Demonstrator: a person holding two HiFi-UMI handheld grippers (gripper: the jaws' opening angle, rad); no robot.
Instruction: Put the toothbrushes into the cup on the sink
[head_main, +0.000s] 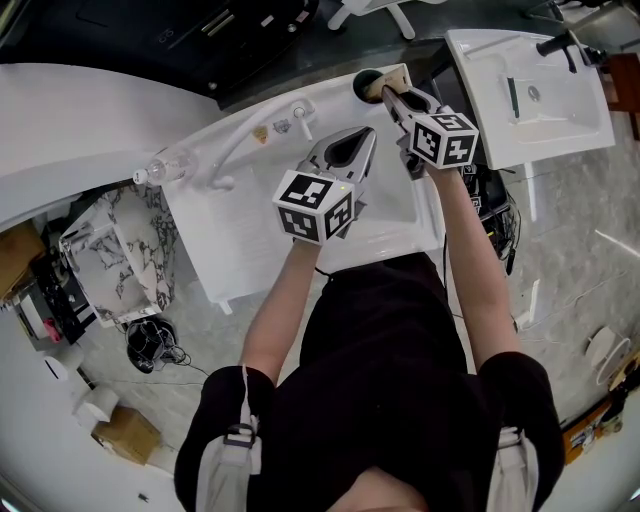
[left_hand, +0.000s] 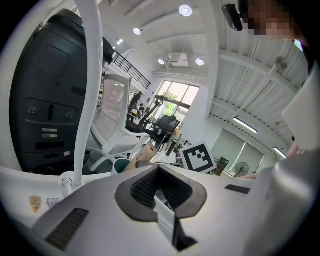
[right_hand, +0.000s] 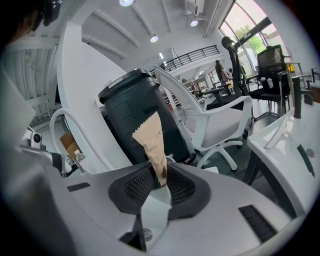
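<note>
A toothbrush in a tan paper wrapper (right_hand: 152, 139) sticks up from my right gripper (right_hand: 161, 171), which is shut on it. In the head view that right gripper (head_main: 392, 99) holds the wrapped toothbrush (head_main: 386, 84) right at the dark teal cup (head_main: 361, 79) on the far corner of the white sink (head_main: 250, 235). My left gripper (head_main: 364, 135) hovers over the basin just left of it, shut with nothing between its pads. From the left gripper (left_hand: 159, 168) I see the cup (left_hand: 119, 164) and the wrapper (left_hand: 145, 153) ahead.
A white curved faucet (head_main: 228, 150) rises at the sink's back left, with a clear plastic bottle (head_main: 166, 165) beside it. A second sink (head_main: 530, 95) stands to the right. A black bin (right_hand: 134, 116) and a white chair (right_hand: 220, 125) stand behind.
</note>
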